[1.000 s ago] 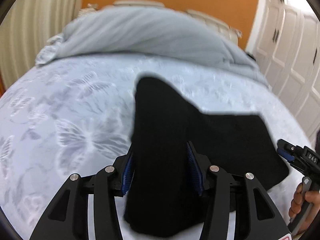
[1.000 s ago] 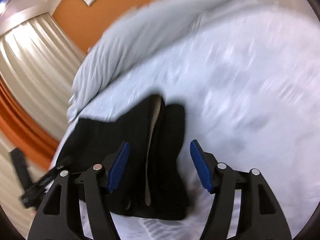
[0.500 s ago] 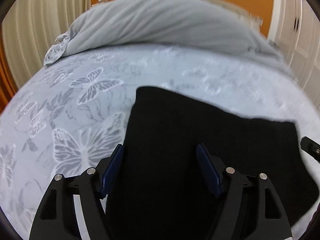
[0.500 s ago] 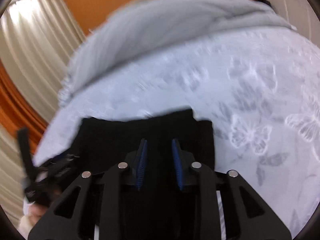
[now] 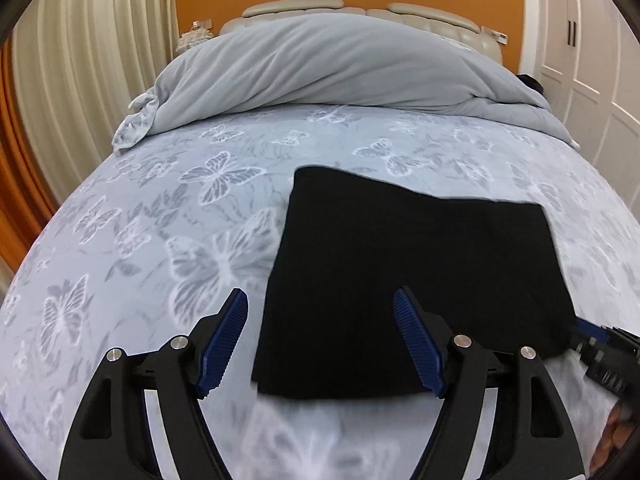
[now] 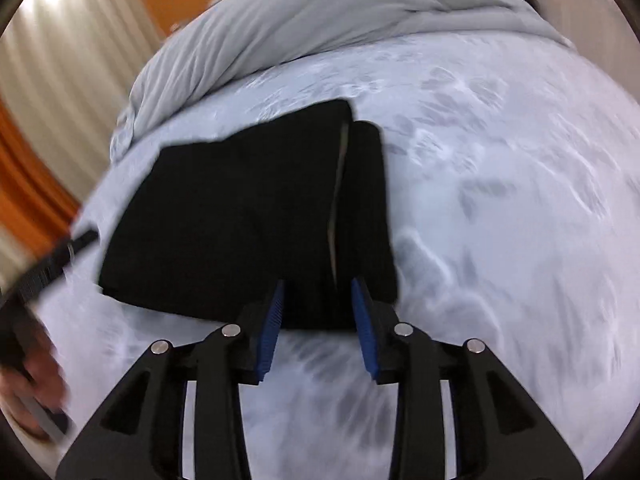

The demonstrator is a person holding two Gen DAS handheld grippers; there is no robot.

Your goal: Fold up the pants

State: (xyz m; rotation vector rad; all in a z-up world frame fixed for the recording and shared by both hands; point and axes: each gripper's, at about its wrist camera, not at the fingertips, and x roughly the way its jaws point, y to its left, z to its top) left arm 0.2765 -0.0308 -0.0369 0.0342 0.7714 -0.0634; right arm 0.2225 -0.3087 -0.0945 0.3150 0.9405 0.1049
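Note:
Black pants (image 5: 400, 248) lie folded flat into a rough rectangle on the butterfly-print bed sheet (image 5: 160, 240). My left gripper (image 5: 320, 294) hovers open and wide over their near left corner, with nothing pinched. In the right wrist view the pants (image 6: 240, 208) show a pale seam line down their right part. My right gripper (image 6: 318, 284) hangs just over their near edge, its jaws narrow and opening, and the pads do not press the cloth. The right gripper (image 5: 592, 340) also shows at the pants' right corner, and the left gripper (image 6: 76, 242) shows blurred at the left.
A bunched grey duvet (image 5: 340, 68) lies across the head of the bed below a padded headboard (image 5: 360, 8). White wardrobe doors (image 5: 592, 60) stand to the right and a curtain (image 5: 80, 60) to the left. A hand (image 6: 36, 376) holds the left gripper's handle.
The left gripper let go of the raised fold, opened wide and drew back; the pants now lie flat. The right gripper narrowed over the near edge, then widened a little and pulled back.

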